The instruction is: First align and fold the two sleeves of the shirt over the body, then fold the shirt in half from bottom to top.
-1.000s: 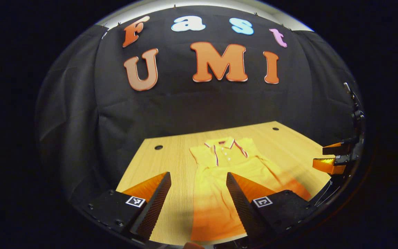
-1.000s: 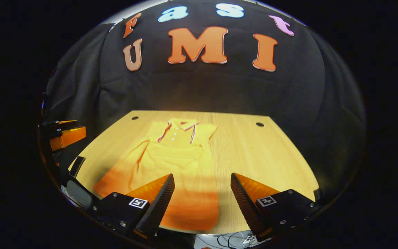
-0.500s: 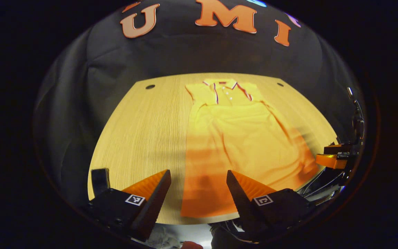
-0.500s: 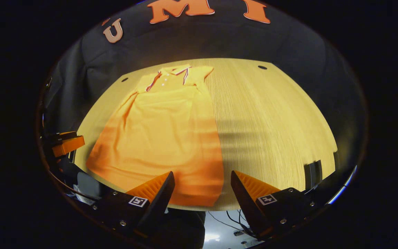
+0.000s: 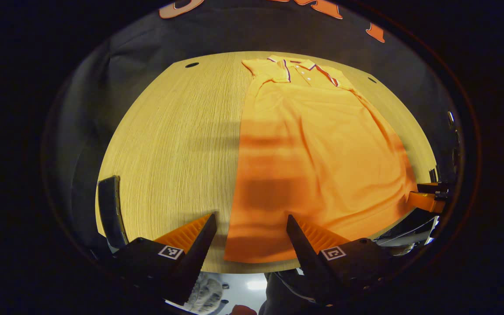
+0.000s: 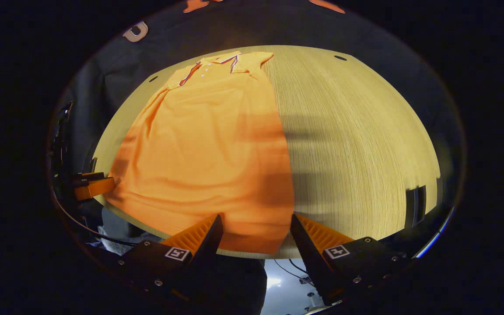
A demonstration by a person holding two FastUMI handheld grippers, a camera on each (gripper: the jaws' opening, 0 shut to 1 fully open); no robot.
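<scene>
Pale wooden table [image 5: 169,144] against black cloth wall [image 5: 217,35]

Light wooden table [image 5: 169,144], orange polo shirt [image 5: 313,148] flat on it, collar at far edge.

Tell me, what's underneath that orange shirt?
The orange shirt lies flat on a wooden table, whose bare top shows beside it. Whatever lies directly beneath the cloth is covered. Its sleeves seem already folded in.
</scene>
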